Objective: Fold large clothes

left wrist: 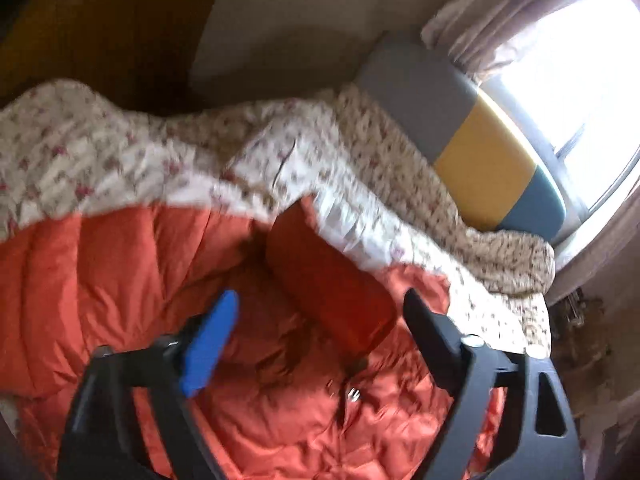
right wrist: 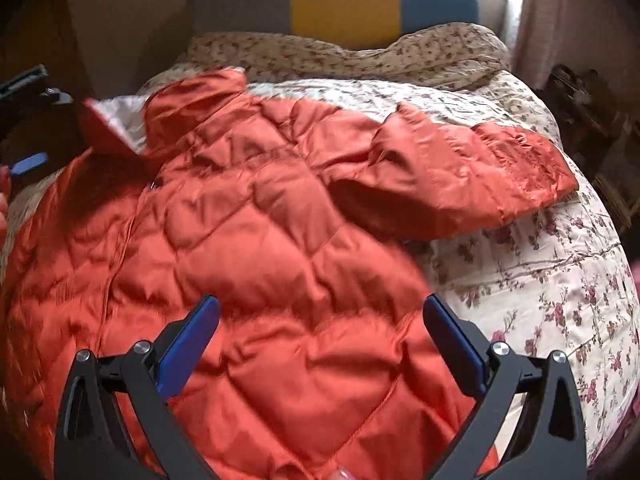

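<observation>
The orange puffer jacket lies spread face-up across the bed, on a floral quilt. In the right wrist view one sleeve runs out toward 2 o'clock, and the collar sits up near 11 o'clock w/ pale lining showing.

Right gripper hovers over the jacket body near the hem edge at 6 o'clock, fingers wide apart, nothing between them. Left gripper is over the collar/zip area, fingers also spread, no fabric pinched; a snap shows just below them. Left view is blurred, so finer detail is a guess.

Step in hand, as I judge it: get a hold for the first fold, prob. bringing the sleeve in across the chest.

Doing it well:
- Pinch thru both layers at a seam or cuff; slick quilted shell will likely slip if only the top skin is caught.
- Grab the sleeve at the cuff, 2 o'clock end, and carry it low toward 9 o'clock so it lays flat.
- Other gripper pins the shoulder so the body doesn't drag.
- Press air out after each fold; puffy fill will spring back.
- Keep clear of the quilt underneath, easy to snag w/ the jacket.
</observation>
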### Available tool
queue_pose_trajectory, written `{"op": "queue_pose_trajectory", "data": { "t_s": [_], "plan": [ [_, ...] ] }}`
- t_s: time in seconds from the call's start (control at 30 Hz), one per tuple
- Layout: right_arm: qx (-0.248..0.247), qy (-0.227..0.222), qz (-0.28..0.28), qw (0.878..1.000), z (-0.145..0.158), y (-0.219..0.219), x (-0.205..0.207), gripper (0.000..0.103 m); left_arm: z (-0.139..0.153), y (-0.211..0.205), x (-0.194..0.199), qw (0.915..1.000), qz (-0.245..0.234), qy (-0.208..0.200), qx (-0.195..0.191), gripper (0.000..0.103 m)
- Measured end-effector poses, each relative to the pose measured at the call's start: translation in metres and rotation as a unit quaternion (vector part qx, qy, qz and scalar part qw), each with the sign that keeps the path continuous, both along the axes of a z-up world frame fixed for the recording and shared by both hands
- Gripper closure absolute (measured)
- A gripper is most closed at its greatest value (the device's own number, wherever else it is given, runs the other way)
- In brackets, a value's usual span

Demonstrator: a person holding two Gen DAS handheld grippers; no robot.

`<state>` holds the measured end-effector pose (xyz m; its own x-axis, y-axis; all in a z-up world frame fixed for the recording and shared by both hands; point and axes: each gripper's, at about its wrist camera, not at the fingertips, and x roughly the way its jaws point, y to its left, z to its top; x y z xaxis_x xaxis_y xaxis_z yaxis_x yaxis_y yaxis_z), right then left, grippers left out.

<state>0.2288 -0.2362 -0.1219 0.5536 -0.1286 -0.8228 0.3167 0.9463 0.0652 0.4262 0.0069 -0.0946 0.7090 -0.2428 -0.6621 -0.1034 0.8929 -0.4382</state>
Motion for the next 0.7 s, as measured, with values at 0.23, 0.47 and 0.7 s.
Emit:
{"op": "queue_pose_trajectory", "data": {
  "t_s": [0.23,0.47,0.7],
  "plan": [
    [-0.024,-0.003,-0.010,1.000,0.012,-0.008,0.046,0.002,-0.020,-0.021,0.050,0.9954,-0.023,0.054,0.076,0.043],
    [-0.023,0.008,0.002,1.000,0.005,-0.001,0.080,0.002,-0.053,0.004,0.033,0.9961,-0.017,0.066,0.057,0.044],
    [-0.028,0.011,0.012,0.999,0.001,0.007,0.094,0.002,-0.063,0.016,0.023,0.9961,-0.021,0.065,0.056,0.052]
  ]
}}
